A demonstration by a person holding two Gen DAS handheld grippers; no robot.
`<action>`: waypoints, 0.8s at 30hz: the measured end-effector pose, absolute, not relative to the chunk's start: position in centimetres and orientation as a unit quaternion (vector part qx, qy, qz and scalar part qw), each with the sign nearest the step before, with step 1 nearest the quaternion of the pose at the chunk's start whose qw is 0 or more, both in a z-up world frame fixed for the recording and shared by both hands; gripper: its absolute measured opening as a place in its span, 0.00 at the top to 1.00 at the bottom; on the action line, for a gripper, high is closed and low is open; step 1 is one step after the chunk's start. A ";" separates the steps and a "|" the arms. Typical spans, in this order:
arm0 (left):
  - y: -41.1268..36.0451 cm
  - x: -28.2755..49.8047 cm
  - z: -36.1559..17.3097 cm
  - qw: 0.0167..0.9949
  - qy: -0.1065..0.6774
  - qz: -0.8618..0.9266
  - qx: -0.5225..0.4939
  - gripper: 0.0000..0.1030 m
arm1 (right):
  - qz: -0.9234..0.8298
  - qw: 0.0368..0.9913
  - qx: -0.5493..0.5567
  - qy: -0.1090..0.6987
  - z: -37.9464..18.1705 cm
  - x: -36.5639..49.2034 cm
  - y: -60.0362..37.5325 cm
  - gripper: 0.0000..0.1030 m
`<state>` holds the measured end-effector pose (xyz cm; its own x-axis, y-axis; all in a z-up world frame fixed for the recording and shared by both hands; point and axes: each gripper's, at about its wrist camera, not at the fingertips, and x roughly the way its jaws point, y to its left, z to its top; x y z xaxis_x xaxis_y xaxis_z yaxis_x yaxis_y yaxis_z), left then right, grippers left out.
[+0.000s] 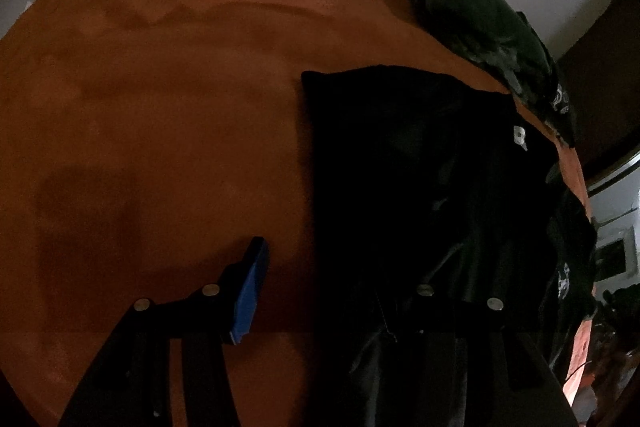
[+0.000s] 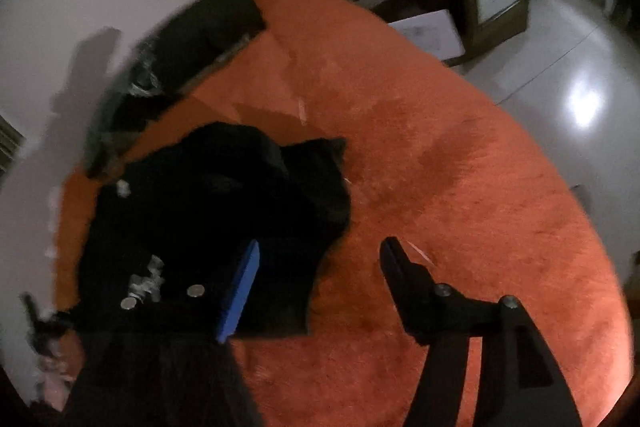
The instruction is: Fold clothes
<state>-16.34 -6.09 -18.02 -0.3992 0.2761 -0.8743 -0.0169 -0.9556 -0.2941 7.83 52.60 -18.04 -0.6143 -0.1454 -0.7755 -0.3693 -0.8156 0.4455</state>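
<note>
Both fingers of the right gripper (image 2: 320, 267) stand apart with nothing between them, one blue-padded finger (image 2: 239, 293) over the edge of the black garment (image 2: 224, 211) and the other over bare orange rug (image 2: 460, 187). On the left gripper (image 1: 344, 275) only the blue-padded finger (image 1: 250, 293) shows clearly against the rug; its partner is lost against the dark cloth, though the gap looks wide and I see no fabric pinched in it. That black garment (image 1: 420, 167) lies spread on the rug, partly folded and rumpled, with a small white label near one edge. It looks like soft, light knit fabric: limp, sure to sag and drag when lifted, not fragile, and likely to cling slightly to the pile of the rug. Corners and straight hems seem the best places to pinch, one per gripper, so an edge stays taut. Further back, a second dark bundle (image 2: 192, 39) sits at the rim of the rug.
</note>
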 end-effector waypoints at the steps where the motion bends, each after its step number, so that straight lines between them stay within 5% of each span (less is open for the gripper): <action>1: -6.0 -16.3 -18.2 0.088 -0.120 0.827 -0.542 0.47 | 0.848 0.051 -0.429 0.308 -18.2 7.4 52.9 0.40; 9: -5.5 -16.5 -18.4 0.087 -0.114 0.827 -0.544 0.44 | 0.829 0.055 -0.447 0.331 -19.7 0.9 54.9 0.43; 11: -5.6 -16.5 -18.5 0.087 -0.115 0.827 -0.543 0.43 | 0.820 0.068 -0.462 0.331 -20.2 0.2 55.3 0.94; 24: -5.8 -16.3 -18.8 0.090 -0.115 0.827 -0.543 0.40 | 0.834 0.093 -0.402 0.367 -17.8 1.1 57.4 0.95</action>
